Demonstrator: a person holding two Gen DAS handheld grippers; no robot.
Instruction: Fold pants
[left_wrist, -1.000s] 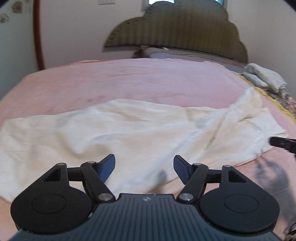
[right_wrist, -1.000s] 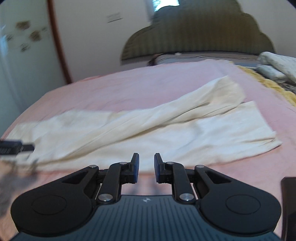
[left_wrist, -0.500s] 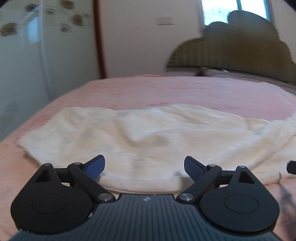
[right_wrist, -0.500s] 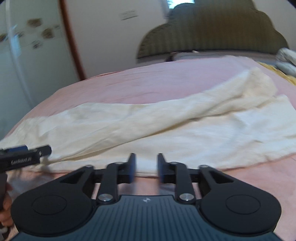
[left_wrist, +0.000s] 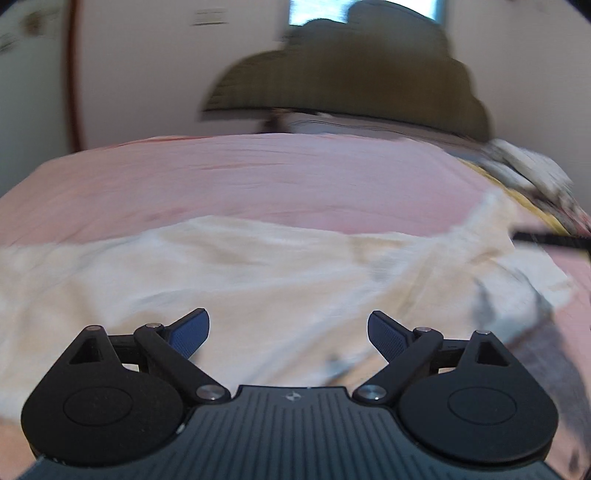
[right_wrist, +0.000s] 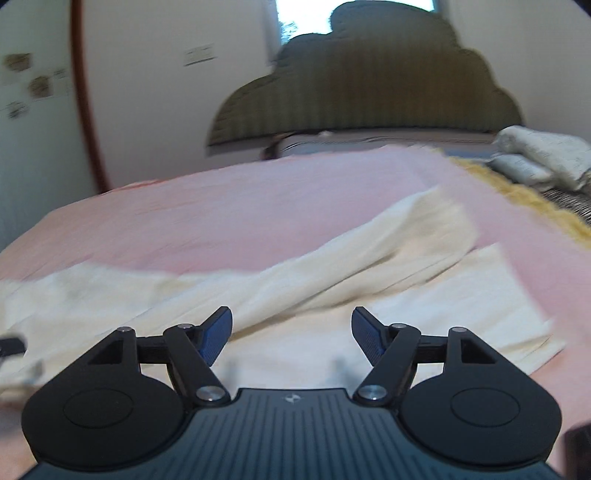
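Observation:
Cream-white pants (left_wrist: 258, 280) lie spread across the pink bed, also in the right wrist view (right_wrist: 332, 288), one leg (right_wrist: 417, 229) rumpled over the other. My left gripper (left_wrist: 288, 332) is open and empty, just above the pants' near edge. My right gripper (right_wrist: 291, 332) is open and empty, over the near edge further right. The right gripper's tip shows at the right in the left wrist view (left_wrist: 554, 242); the left gripper's tip shows at the left edge in the right wrist view (right_wrist: 11, 345).
The pink bedsheet (left_wrist: 258, 177) covers the bed. A dark green headboard (right_wrist: 369, 85) stands at the far end. Folded light bedding (right_wrist: 535, 155) and a yellow-fringed blanket (right_wrist: 524, 199) lie at the far right.
My right gripper has opened from nearly shut. Both grippers swung back to the right; the left gripper stays open. Both views are blurred by motion.

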